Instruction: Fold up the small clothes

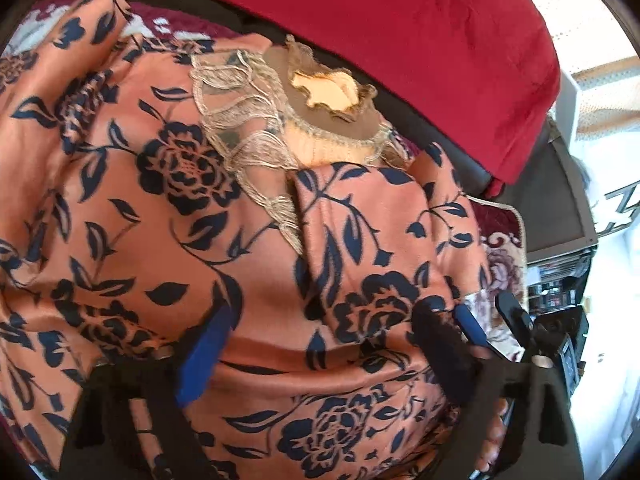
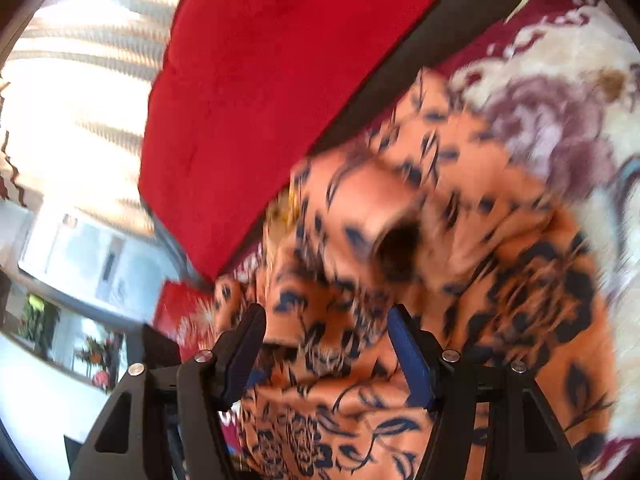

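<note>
we see a red cushion [image 1: 360, 20] behind the dress [image 1: 200, 220] on the blanket [image 2: 560, 100] — left gripper [image 1: 324, 344] and right gripper [image 2: 328, 344] both wide open, cloth between their fingers, ungripped.

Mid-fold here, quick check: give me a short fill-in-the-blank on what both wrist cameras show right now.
1. The garment is orange with dark ____ printed on it.
2. Behind the garment lies a plain ____ cushion.
3. The lace trim at the neckline shows clearly only in the ____ wrist view.
4. The left gripper and the right gripper both stand ____, with garment cloth between their fingers.

Missing words: flowers; red; left; open
</note>
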Tool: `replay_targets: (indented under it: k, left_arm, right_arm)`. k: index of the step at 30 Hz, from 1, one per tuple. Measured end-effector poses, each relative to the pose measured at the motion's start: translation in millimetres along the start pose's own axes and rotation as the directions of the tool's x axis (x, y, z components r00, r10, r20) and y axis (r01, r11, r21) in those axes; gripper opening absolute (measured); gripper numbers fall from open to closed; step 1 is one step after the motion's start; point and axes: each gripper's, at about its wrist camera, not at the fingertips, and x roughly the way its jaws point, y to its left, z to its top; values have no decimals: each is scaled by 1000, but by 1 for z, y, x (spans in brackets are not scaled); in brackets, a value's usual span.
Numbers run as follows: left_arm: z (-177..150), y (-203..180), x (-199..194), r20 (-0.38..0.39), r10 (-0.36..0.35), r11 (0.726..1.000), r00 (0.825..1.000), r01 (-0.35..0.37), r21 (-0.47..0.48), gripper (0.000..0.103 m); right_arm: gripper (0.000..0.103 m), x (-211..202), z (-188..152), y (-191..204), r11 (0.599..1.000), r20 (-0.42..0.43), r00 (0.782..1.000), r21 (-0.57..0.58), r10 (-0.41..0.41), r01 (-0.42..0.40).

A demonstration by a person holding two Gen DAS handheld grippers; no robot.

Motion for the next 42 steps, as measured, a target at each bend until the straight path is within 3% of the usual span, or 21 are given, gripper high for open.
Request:
replay_targets:
  k: [2,5,10,17,18,22,26,28,31,40,42]
  left_arm:
    - [5,-2,7,-19,-14,1000,1000,14,-4,70]
    - [7,-4,11,-24,-18,1000,1000,18,2,70]
    - [13,-3,12,-29,-84,996,996,83,-24,71]
    - [14,-13,10,-30,-118,992,993,119,35,70]
    - [15,-14,12,-31,-121,992,992,122,36,67]
    - [16,-14,19,-22,-129,991,991,129,34,28]
    - [18,-7,6,62,-190,982,980,189,24,6]
    - [20,0,-10,145,-221,975,964,220,21,6]
    - [27,7,-24,186,-208,978,960,205,31,6]
    - [27,29,-29,150,-203,979,968,205,4,6]
    - [27,28,-21,115,-187,982,976,190,-17,13]
  right_arm:
    - [67,0,4,-7,1000,30,1000,30,7,-8]
    - [67,0,9,-22,996,54,999,92,-6,1]
    - [67,-4,19,-40,987,61,998,161,-18,8]
    - [67,2,16,-46,982,82,996,186,-41,25]
    - [67,0,17,-43,982,94,995,189,-44,25]
    - [67,-14,19,-42,981,158,986,193,-46,14]
    - [67,-22,22,-45,978,204,978,211,-39,-5]
    - [68,-24,23,-46,975,220,975,221,-38,-12]
    - [68,-30,25,-50,966,238,971,257,-40,-23]
    - [68,-25,28,-75,917,217,976,390,2,-88]
    - [68,-23,28,-75,917,211,978,390,0,-85]
